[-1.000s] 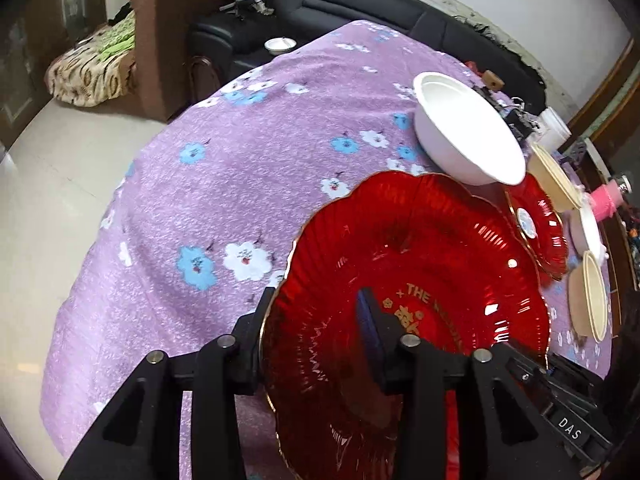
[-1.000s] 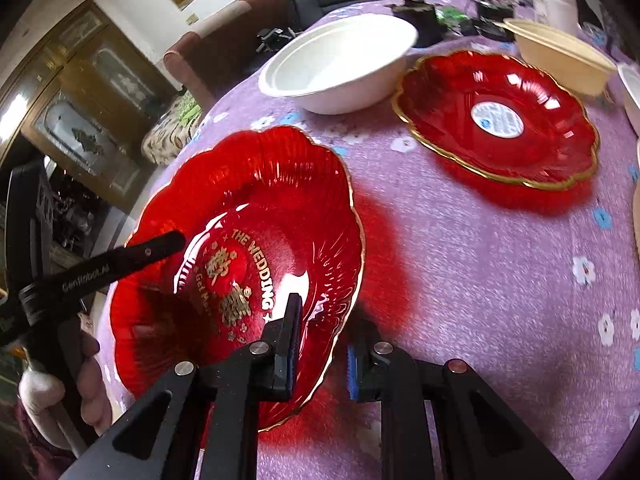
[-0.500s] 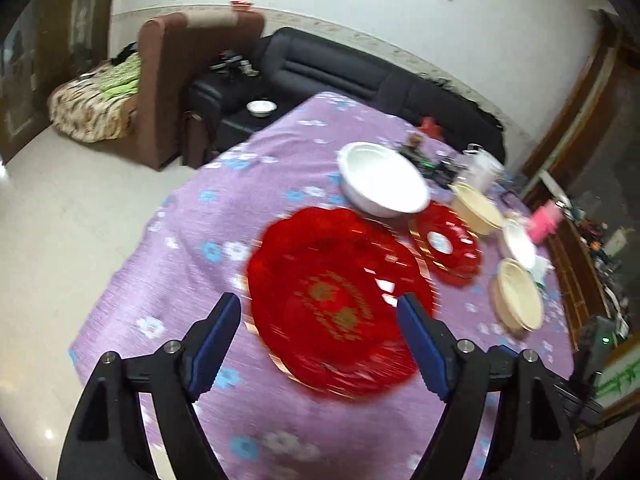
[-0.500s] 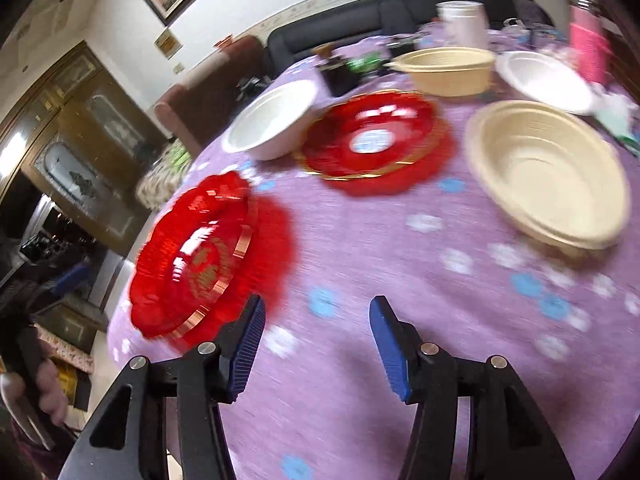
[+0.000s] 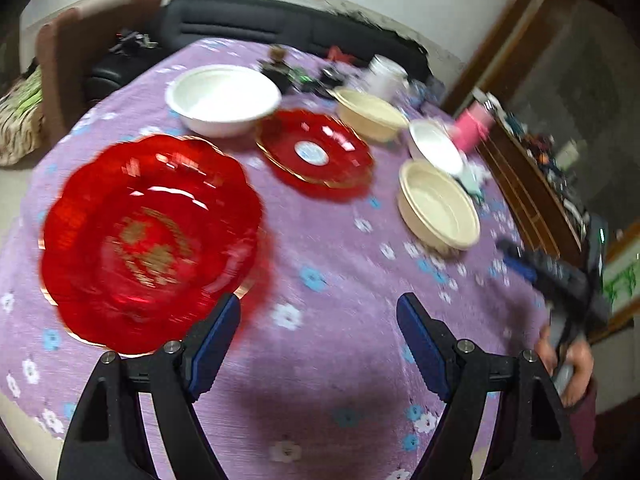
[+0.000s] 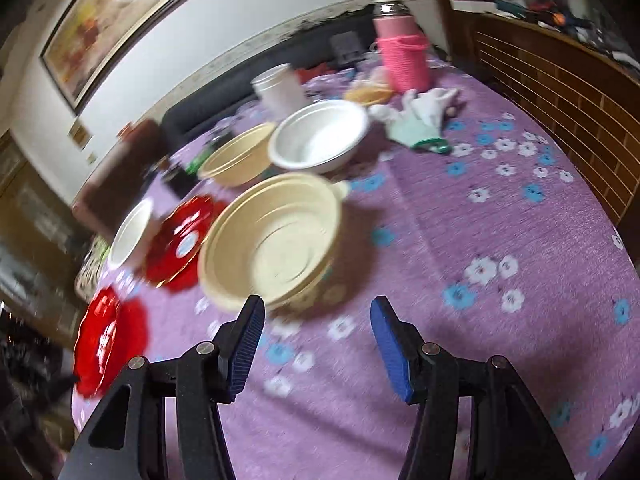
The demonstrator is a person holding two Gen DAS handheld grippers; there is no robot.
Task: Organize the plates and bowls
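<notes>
Near left on counter point(image 5: 340, 344), big red plate point(image 5: 148, 240) lying flat, L gripper point(image 5: 318, 344) & R gripper point(image 6: 316, 344) fingers spread wide, gripping nothing, beige bowl point(image 6: 272, 244) sitting just beyond R.

The tablecloth point(image 5: 332, 240) is showing purple with blue and white flowers. The big plate point(image 5: 148, 236) is shining red with gold writing and a gold rim. The near bowl point(image 6: 272, 244) is looking cream, the far bowl point(image 6: 318, 136) white.
</notes>
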